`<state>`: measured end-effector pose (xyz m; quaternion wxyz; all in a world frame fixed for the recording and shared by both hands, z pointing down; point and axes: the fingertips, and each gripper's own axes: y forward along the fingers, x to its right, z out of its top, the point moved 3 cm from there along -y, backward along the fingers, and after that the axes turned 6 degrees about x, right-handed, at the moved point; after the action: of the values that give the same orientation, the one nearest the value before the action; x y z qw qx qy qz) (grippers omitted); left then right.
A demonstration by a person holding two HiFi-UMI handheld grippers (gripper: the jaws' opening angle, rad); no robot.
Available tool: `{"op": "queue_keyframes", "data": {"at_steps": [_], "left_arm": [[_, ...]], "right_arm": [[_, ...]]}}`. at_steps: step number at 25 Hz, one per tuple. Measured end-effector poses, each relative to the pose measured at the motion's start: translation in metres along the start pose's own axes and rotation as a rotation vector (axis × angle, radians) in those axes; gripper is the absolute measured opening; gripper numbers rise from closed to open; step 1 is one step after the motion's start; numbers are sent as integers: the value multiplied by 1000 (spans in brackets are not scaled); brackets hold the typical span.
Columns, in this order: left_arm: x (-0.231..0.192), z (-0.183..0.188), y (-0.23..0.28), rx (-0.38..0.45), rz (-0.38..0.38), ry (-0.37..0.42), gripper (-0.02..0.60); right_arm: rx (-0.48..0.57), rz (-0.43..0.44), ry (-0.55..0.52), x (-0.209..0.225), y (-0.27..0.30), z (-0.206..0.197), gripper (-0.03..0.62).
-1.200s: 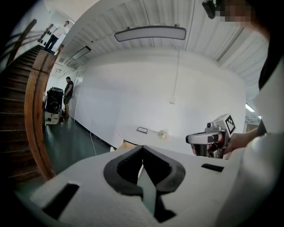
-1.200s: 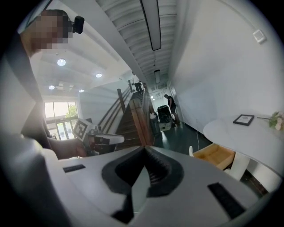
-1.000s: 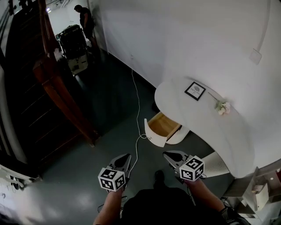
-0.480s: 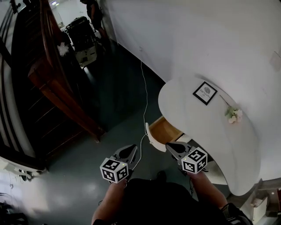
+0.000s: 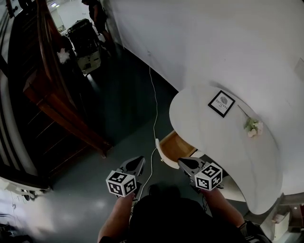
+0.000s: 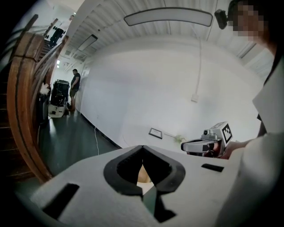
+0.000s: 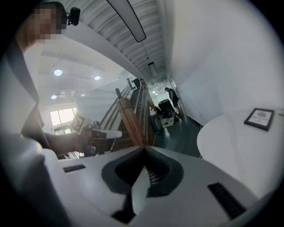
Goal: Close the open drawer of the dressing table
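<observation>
The drawer (image 5: 176, 144) stands pulled out from under the rounded end of the dressing table (image 5: 209, 142), with its pale wooden inside exposed and its curved white front (image 5: 163, 153) facing you. Treat it as rigid and light, and probably free-sliding. Push flat on the middle of the front, not on a corner, so it does not rack. Your right gripper (image 5: 182, 163) sits just beside that front. Your left gripper (image 5: 136, 163) is near a white cable (image 5: 155, 109). Both have their jaws pressed together and hold nothing.

A big indoor hall, part home and part work room. A white dressing table (image 5: 213, 137) with a picture frame (image 5: 221, 103) and a flower (image 5: 253, 126) stands by a white wall (image 5: 213, 42) near a wooden staircase (image 5: 50, 95) — far off, a person (image 5: 97, 13) stands by a cart (image 5: 83, 43).
</observation>
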<state>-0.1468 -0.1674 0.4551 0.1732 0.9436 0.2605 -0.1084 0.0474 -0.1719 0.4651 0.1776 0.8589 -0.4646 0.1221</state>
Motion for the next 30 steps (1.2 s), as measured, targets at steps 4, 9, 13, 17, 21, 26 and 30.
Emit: {"op": "queue_keyframes", "data": {"at_steps": [4,9,13,17,21,26,30], "left_arm": [[2,-13,17,-36,-48,3,2],[-9,-42,32,-100,-88,-16,2],[-18,-72,49,-141,-114,-53,2],[-25,-105,70,-193,-138,-83,2],[-40,-132,88,-231,-155,-87,2],[-56,-163,99,-288,-175,-89,2],[-64,-192,122,-321,-199,-58,2]], "right_arm": [[-31,-4,35,4,14,-16,6],[-108,1,47,1,35,-40,6],[-171,-12,44,7,48,-63,6],[-220,-27,58,20,53,-87,6],[-265,-40,70,27,64,-113,6],[-307,-47,107,19,74,-147,6],[-322,-37,135,27,83,-175,6]]}}
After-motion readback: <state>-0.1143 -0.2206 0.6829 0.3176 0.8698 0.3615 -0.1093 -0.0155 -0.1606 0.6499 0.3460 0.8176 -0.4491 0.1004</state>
